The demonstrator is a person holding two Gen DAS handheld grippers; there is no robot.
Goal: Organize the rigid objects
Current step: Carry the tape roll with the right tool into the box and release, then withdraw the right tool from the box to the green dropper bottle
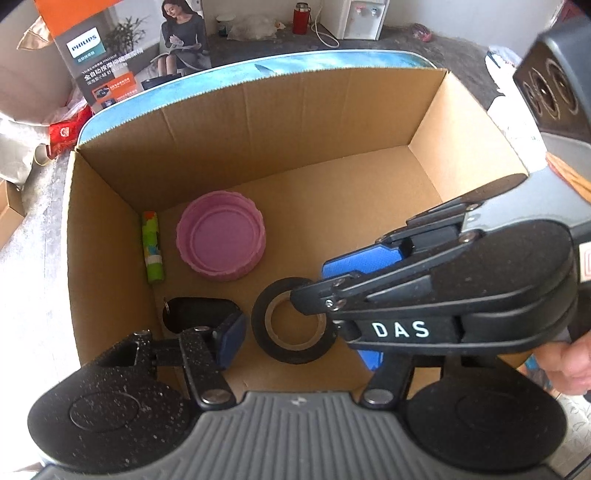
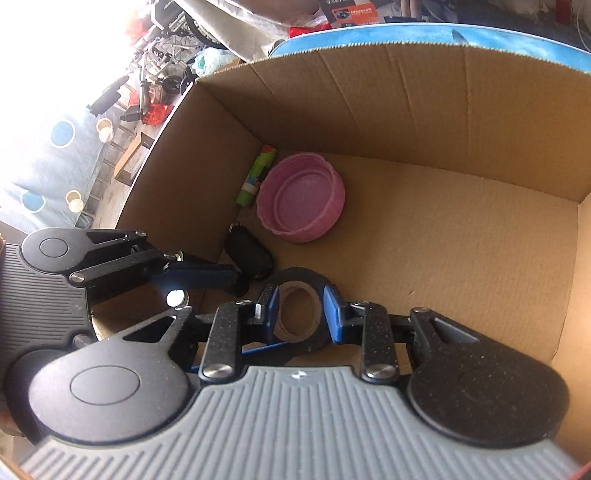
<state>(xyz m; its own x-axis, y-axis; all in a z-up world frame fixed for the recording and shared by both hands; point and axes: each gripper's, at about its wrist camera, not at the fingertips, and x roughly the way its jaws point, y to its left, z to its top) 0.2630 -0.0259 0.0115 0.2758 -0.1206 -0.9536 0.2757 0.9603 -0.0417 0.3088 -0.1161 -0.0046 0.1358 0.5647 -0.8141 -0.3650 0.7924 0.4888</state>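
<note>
An open cardboard box holds a pink ribbed lid, a green patterned tube along its left wall, a black key fob and a black tape roll. My right gripper reaches into the box with its blue pads on either side of the tape roll, which rests on the box floor. It also shows in the left wrist view. My left gripper is open wide and empty, just above the key fob and the roll.
A Philips carton stands behind the box on a blue-edged surface. A red bottle and a white dispenser stand further back. A black speaker-like device is at the right. Clutter lies to the left.
</note>
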